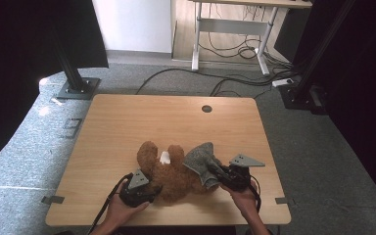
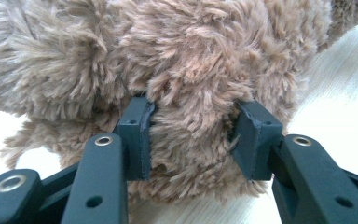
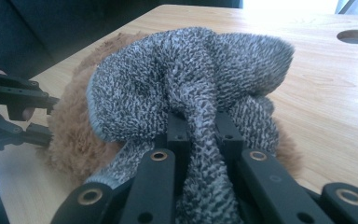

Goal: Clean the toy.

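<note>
Both hand-held grippers (image 1: pixel 149 188) (image 1: pixel 220 172) clamped, low.

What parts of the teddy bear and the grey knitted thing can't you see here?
- Teddy bear: its face; in the high view it lies turned away, and the left gripper covers one end.
- Left gripper view: close fur alone, with the bear's outline cut off by the edges.
- Grey knitted cloth: sock, hat or jumper can't be told; it is bunched up, and the right gripper hides the pinched part.
</note>
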A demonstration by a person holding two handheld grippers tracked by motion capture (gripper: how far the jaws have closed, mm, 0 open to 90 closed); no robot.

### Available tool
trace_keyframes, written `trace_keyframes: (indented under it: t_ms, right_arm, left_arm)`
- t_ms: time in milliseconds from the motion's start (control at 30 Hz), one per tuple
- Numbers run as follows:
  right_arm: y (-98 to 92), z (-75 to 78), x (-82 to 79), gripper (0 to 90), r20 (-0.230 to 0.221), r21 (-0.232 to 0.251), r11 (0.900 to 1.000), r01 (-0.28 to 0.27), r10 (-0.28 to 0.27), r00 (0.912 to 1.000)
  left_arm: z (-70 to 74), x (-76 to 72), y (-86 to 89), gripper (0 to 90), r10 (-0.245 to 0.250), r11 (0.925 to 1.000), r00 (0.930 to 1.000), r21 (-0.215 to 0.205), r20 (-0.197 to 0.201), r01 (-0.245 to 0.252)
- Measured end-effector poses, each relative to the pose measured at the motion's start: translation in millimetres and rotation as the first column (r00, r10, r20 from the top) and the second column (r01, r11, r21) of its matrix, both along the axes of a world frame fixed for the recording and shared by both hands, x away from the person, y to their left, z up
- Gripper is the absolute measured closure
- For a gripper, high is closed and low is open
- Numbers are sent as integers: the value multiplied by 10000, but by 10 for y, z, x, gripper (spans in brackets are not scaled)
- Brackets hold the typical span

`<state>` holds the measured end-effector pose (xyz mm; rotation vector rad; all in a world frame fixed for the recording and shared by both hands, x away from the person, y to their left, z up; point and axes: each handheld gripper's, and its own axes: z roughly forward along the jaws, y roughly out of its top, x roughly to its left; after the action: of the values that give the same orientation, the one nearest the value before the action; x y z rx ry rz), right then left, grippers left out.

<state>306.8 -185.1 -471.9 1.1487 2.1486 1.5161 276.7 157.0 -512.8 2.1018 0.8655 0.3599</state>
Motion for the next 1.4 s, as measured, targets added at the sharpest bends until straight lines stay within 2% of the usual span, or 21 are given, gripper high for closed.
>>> trace_keyframes:
  t_ms: [67, 200, 333, 433, 633, 733, 800, 900, 1000, 1067, 1100, 1167, 1233, 1400]
  right_arm:
    - [12, -22, -1, 809, 15, 4, 10000, 30, -30, 10000]
    - [13, -140, 45, 812, -18, 471, 9985, 280, -280, 9996]
    - [25, -176, 102, 813, 93, 485, 9976, 487, -492, 9987]
    - [36, -197, 139, 813, 156, 455, 9974, 566, -573, 9982]
    - [58, -248, 257, 812, 250, 510, 9958, 755, -768, 9967]
    - [40, -225, 249, 810, 320, 605, 9953, 751, -771, 9965]
    - [-36, -176, 178, 809, 347, 1231, 9899, 698, -746, 9966]
    - [-76, -136, 108, 809, 457, 1388, 9888, 553, -622, 9970]
    - [-112, -95, -47, 809, 597, 979, 9950, 188, -248, 9979]
    - [-136, -110, -127, 809, 454, 718, 9974, 49, -82, 9989]
    - [-170, -131, -185, 809, 163, 594, 9982, -37, 27, 9999]
    - [-182, -136, -208, 810, 68, 557, 9984, -37, 34, 10000]
    - [-199, -198, -284, 812, -156, 115, 9998, -181, 182, 9997]
    - [-220, -280, -270, 816, -619, 208, 9996, -189, 202, 9979]
  left_arm:
    - [-13, -4, -11, 521, 38, 10000, 10000, -19, 59, -38]
    - [-41, 9, -38, 525, 132, 9999, 9998, -55, 180, -131]
    - [-61, 65, -73, 530, 268, 9996, 9991, -19, 326, -267]
    - [-85, 92, -116, 532, 365, 9992, 9974, 122, 623, -373]
    - [-92, 159, -117, 533, 442, 9990, 9974, -30, 576, -441]
    - [-90, 159, -109, 533, 434, 9991, 9974, -59, 569, -431]
    - [-96, 154, -111, 533, 383, 9992, 9971, 39, 665, -386]
    - [-102, 153, -117, 533, 384, 9991, 9963, 147, 765, -396]
    - [-114, 162, -129, 533, 403, 9988, 9953, 240, 875, -425]
    - [-118, 165, -141, 533, 416, 9984, 9946, 344, 952, -451]
    - [-120, 171, -147, 533, 448, 9981, 9943, 367, 965, -486]
    - [-119, 179, -154, 533, 485, 9979, 9941, 370, 966, -523]
    - [-122, 176, -158, 533, 496, 9978, 9935, 383, 1022, -538]
    - [-127, 175, -165, 533, 483, 9976, 9922, 428, 1153, -536]
